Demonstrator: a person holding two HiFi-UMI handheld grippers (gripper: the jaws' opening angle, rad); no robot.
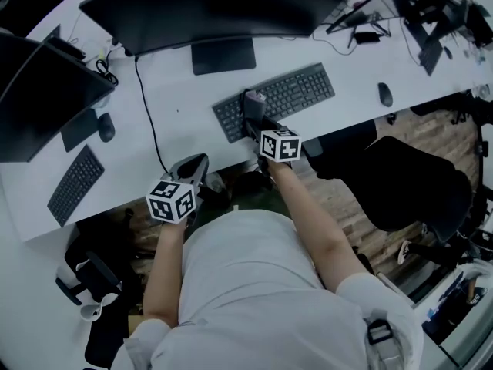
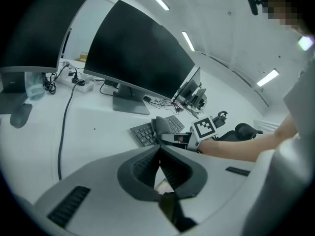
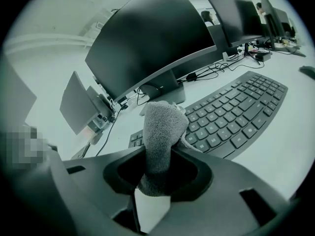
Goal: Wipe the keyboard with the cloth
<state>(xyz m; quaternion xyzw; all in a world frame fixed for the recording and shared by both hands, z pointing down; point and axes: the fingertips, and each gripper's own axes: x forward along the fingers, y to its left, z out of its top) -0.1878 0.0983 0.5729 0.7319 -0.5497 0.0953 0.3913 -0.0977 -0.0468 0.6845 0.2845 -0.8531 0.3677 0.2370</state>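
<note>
The right gripper (image 3: 156, 162) pinched a grey cloth (image 3: 162, 127) over the keyboard's (image 1: 296, 91) left end. The left gripper (image 2: 158, 154) was at the desk (image 1: 177, 106) edge, its jaws pressed together and empty.

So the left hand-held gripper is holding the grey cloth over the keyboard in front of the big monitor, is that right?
Not quite. The right hand-held gripper holds the grey cloth over the keyboard in front of the big monitor; the right gripper view shows its jaws clamped on it. The left hand-held gripper is shut with nothing in it.
</note>
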